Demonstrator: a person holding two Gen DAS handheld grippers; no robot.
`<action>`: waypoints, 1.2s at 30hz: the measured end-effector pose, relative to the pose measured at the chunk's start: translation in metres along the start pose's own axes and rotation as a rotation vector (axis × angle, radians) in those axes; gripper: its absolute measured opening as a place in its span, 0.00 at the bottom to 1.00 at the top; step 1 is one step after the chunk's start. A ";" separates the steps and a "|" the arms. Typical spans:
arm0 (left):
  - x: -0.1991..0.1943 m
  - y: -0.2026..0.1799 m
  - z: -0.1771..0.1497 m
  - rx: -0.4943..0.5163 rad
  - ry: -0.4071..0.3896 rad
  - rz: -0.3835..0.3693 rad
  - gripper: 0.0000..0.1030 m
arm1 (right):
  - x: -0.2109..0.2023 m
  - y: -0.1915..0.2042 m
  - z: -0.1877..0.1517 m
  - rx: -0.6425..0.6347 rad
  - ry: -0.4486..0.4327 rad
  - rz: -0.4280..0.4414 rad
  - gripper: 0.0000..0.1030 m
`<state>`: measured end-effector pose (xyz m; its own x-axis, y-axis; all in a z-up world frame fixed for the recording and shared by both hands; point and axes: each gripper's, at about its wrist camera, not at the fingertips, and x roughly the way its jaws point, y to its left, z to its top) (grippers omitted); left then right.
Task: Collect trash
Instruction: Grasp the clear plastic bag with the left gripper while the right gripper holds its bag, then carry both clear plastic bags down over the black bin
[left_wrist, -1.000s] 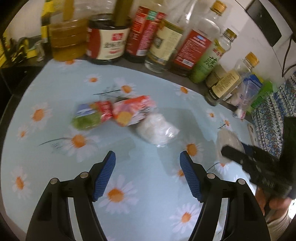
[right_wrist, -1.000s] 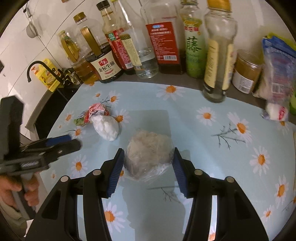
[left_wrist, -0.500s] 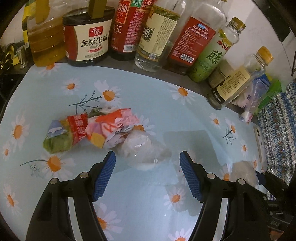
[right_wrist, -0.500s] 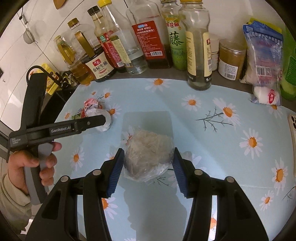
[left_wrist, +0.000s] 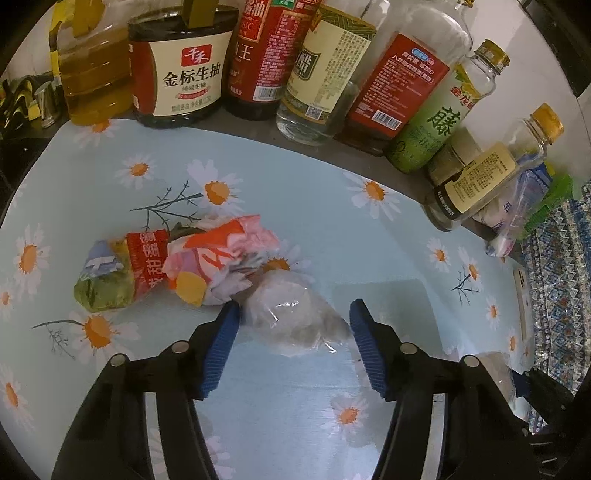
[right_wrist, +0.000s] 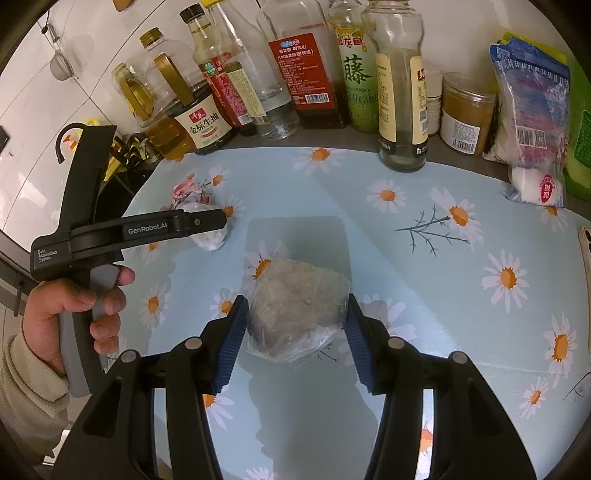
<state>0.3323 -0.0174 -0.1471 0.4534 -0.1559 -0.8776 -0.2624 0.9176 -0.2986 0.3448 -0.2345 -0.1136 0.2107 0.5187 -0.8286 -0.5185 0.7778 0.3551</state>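
Your right tongs (right_wrist: 295, 334) straddle a clear plastic bag of greyish crumpled waste (right_wrist: 297, 308); both blue pads (right_wrist: 232, 343) sit against the bag's sides, but whether they pinch it or merely touch it cannot be told, and the bag rests on the daisy-print tablecloth (right_wrist: 461, 295). Your left tongs (left_wrist: 293, 341) are spread wide around a second wad, white tissue in clear film (left_wrist: 291, 314), which lies between the pads, nearer the left pad (left_wrist: 218, 350), with a gap to the right one. Touching that wad on its far left side is a crumpled red-and-pink snack wrapper (left_wrist: 218, 266), and beyond that, further left, a green-and-red wrapper (left_wrist: 118, 277), both flat on the cloth. In the right wrist view your left hand (right_wrist: 74, 314) grips the grey handle of the left tongs, left of the right tongs, its nose over the white wad. Ahead of both tongs, along the cloth's far edge, stands a row of bottles: a soy sauce jug (left_wrist: 181, 70), a cooking oil jug (left_wrist: 96, 74), a clear vinegar bottle (left_wrist: 321, 74), a green pepper-oil bottle (left_wrist: 439, 125). Far right of the right tongs stand a lidded spice jar (right_wrist: 465, 114) and a blue plastic pouch (right_wrist: 532, 110).
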 end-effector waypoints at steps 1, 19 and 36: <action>-0.001 0.000 -0.001 -0.001 -0.001 0.000 0.57 | 0.000 0.000 0.000 0.000 0.002 0.002 0.51; -0.029 0.016 -0.033 0.004 0.015 -0.048 0.56 | 0.002 0.009 -0.010 0.027 0.003 -0.001 0.51; -0.107 0.073 -0.087 0.100 -0.019 -0.139 0.56 | -0.009 0.095 -0.064 0.096 -0.046 -0.080 0.51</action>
<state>0.1903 0.0342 -0.1071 0.4959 -0.2776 -0.8228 -0.1109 0.9195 -0.3771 0.2403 -0.1879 -0.1001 0.2876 0.4675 -0.8359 -0.4173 0.8468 0.3300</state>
